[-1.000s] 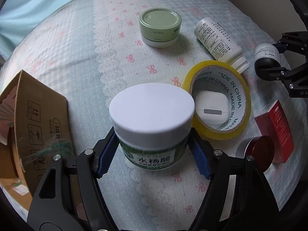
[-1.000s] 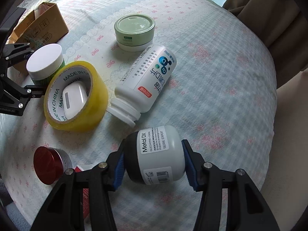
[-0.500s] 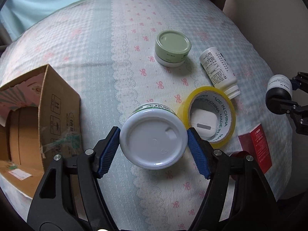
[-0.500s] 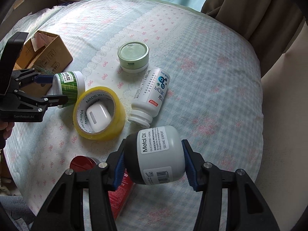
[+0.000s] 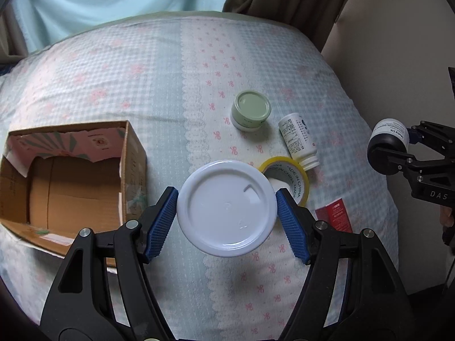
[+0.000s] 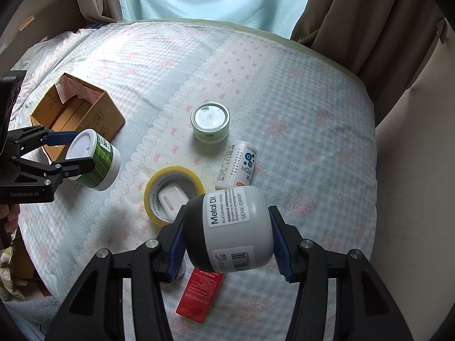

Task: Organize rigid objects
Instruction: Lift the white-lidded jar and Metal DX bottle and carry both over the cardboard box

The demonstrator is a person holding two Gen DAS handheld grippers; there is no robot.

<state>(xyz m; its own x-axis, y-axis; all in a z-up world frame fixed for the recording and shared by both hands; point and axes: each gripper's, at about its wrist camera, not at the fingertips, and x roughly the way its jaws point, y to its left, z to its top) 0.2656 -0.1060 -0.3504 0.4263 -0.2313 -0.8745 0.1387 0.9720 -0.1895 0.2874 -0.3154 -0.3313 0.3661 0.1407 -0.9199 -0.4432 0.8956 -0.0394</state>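
My left gripper (image 5: pixel 227 209) is shut on a green jar with a white lid (image 5: pixel 227 208), held tilted above the bed; it also shows in the right wrist view (image 6: pixel 95 160). My right gripper (image 6: pixel 227 234) is shut on a grey and black Metal DX jar (image 6: pixel 231 231), held above the bed; it shows at the right edge of the left wrist view (image 5: pixel 388 146). An open cardboard box (image 5: pixel 71 176) sits on the bed to the left, also seen in the right wrist view (image 6: pixel 76 113).
On the bedspread lie a pale green tin (image 6: pixel 210 123), a white bottle on its side (image 6: pixel 238 167), a yellow tape roll (image 6: pixel 170 196) around a white earbud case (image 6: pixel 172 200), and a red box (image 6: pixel 200 294). Curtains hang behind the bed.
Both grippers have risen well above the bed with their jars. The left jar has tipped so its lid faces the camera. The box has come more fully into view.
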